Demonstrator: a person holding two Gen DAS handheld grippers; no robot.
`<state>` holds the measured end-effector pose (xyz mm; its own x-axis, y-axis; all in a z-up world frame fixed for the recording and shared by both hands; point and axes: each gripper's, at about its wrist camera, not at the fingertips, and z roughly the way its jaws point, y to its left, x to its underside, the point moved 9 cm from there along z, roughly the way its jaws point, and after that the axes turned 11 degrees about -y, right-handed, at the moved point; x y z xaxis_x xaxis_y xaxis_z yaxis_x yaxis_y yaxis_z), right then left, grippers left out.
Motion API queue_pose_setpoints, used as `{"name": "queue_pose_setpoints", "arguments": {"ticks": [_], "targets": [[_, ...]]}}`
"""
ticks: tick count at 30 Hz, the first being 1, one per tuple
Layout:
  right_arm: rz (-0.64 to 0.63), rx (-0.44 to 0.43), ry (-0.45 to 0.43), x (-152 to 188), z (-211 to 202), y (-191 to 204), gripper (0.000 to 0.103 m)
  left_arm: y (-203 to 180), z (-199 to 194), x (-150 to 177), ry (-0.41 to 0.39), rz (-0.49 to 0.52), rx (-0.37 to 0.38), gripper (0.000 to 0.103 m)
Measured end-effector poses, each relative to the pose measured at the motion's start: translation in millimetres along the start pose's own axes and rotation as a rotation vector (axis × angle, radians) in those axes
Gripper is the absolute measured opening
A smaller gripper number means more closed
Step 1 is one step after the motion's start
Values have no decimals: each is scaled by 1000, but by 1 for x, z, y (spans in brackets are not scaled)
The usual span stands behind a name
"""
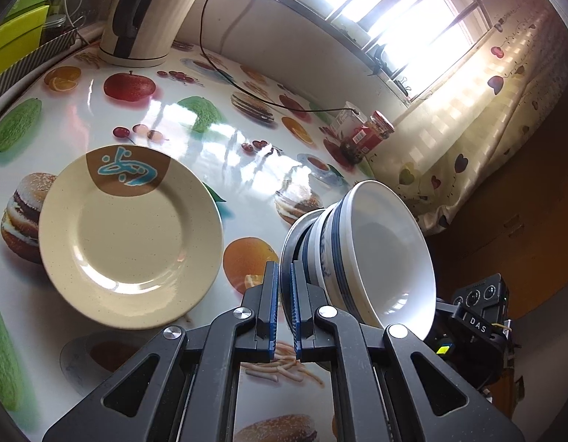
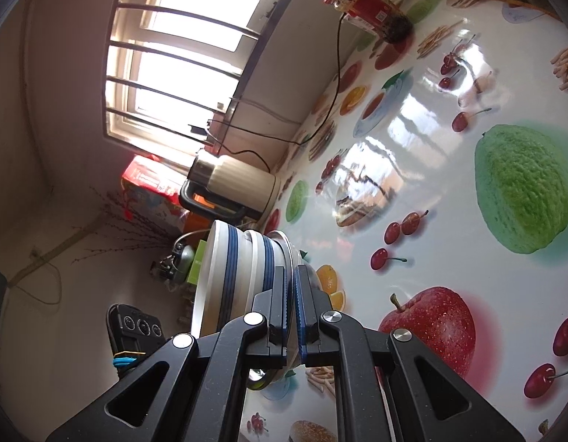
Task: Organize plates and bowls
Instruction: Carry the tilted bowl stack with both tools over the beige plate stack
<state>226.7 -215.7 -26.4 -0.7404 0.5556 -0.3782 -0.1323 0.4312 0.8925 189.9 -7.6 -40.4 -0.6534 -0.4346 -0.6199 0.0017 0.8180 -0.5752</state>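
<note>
Two nested white bowls, blue-banded, on a steel plate.

Overexposed window daylight glares off the glossy tablecloth; fisheye edges darken.

A barred window lets bright daylight onto pale walls. The table's glossy cloth, printed with fruit and burgers, reflects it. A heart-patterned curtain hangs beside the window.
</note>
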Motion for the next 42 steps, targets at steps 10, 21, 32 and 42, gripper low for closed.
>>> {"name": "queue_pose_setpoints", "arguments": {"ticks": [10, 21, 32, 42], "targets": [[-21, -24, 37, 6, 23, 16, 7, 17, -10, -12, -35, -22, -28, 5], [-25, -40, 81, 16, 48, 27, 7, 37, -21, -20, -56, -38, -58, 5], [-29, -54, 124, 26, 72, 35, 7, 59, -29, -30, -78, -63, -87, 5], [-44, -59, 161, 33, 98, 44, 7, 82, -35, -40, -95, -84, -111, 5]]}}
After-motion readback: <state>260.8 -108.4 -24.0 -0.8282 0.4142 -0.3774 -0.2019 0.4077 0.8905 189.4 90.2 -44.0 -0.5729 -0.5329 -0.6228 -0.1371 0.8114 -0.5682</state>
